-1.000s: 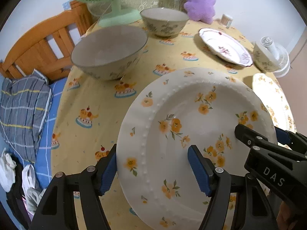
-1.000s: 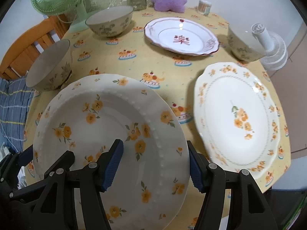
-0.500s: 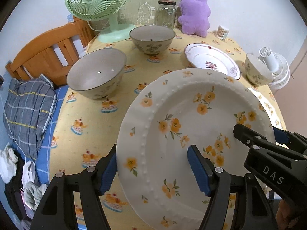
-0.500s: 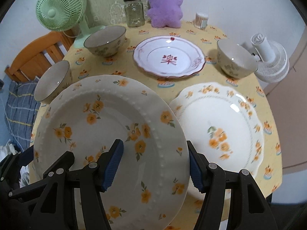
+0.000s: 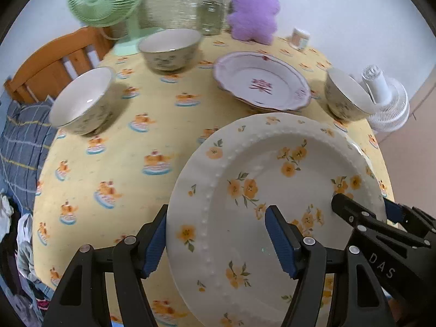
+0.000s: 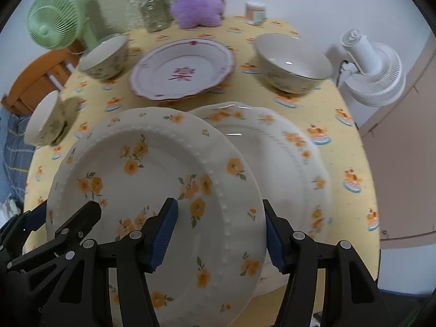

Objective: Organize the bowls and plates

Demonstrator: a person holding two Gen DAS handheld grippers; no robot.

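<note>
Both grippers hold one white plate with orange flowers [image 5: 272, 190] [image 6: 152, 179] above the table. My left gripper [image 5: 218, 241] is shut on its left rim; my right gripper [image 6: 220, 235] is shut on its right rim and also shows in the left wrist view [image 5: 362, 212]. The held plate partly overlaps a second orange-flowered plate [image 6: 288, 158] lying on the table. A pink-patterned plate [image 6: 182, 70] [image 5: 261, 81] lies further back. Three patterned bowls stand around: left [image 5: 81, 103], back [image 5: 169, 49], right [image 6: 291, 65].
The round table has a yellow cake-print cloth [image 5: 122, 163]. A green fan [image 5: 103, 0], glass jar [image 5: 209, 11], purple plush [image 5: 253, 13] and small cup [image 5: 299, 38] stand at the back. A white fan [image 6: 373, 68] is at the right, a wooden chair [image 5: 54, 62] at the left.
Both grippers have carried the held plate up and to the right, so it now overlaps the other orange-flowered plate. The view has pulled back from the bowls.
</note>
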